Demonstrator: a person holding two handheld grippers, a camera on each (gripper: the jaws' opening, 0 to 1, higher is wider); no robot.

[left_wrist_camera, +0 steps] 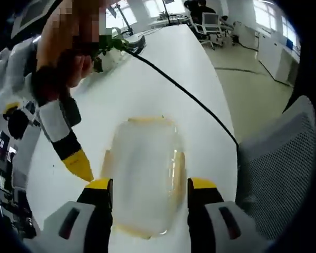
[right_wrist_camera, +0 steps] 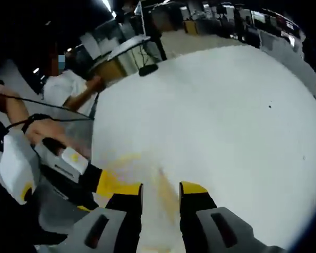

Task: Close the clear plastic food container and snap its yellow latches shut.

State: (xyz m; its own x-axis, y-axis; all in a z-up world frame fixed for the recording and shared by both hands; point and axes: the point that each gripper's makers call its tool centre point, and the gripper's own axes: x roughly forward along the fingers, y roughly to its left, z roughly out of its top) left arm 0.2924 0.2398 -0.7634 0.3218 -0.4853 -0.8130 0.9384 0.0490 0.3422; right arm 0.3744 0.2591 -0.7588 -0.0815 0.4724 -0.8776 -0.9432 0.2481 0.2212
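Observation:
The clear plastic container [left_wrist_camera: 145, 168] with yellow latches lies on the white table [left_wrist_camera: 200, 68], lid on top. My left gripper [left_wrist_camera: 150, 185] is open, its yellow-tipped jaws standing either side of the container's near half. My right gripper, held by a hand, comes in from the left, and its yellow fingertip [left_wrist_camera: 80, 163] sits close beside the container's left edge. In the right gripper view the container [right_wrist_camera: 134, 166] is a blurred pale yellow patch just ahead of my right gripper [right_wrist_camera: 160, 190], whose jaws stand a narrow gap apart. The left gripper's yellow fingertip [right_wrist_camera: 111, 184] shows beside them.
A black cable [left_wrist_camera: 184, 92] runs across the table from a small potted plant [left_wrist_camera: 113, 46] toward a grey mesh chair [left_wrist_camera: 284, 158] at the table's right edge. A seated person [right_wrist_camera: 68, 87] is past the table edge. A black round base [right_wrist_camera: 147, 69] stands farther back.

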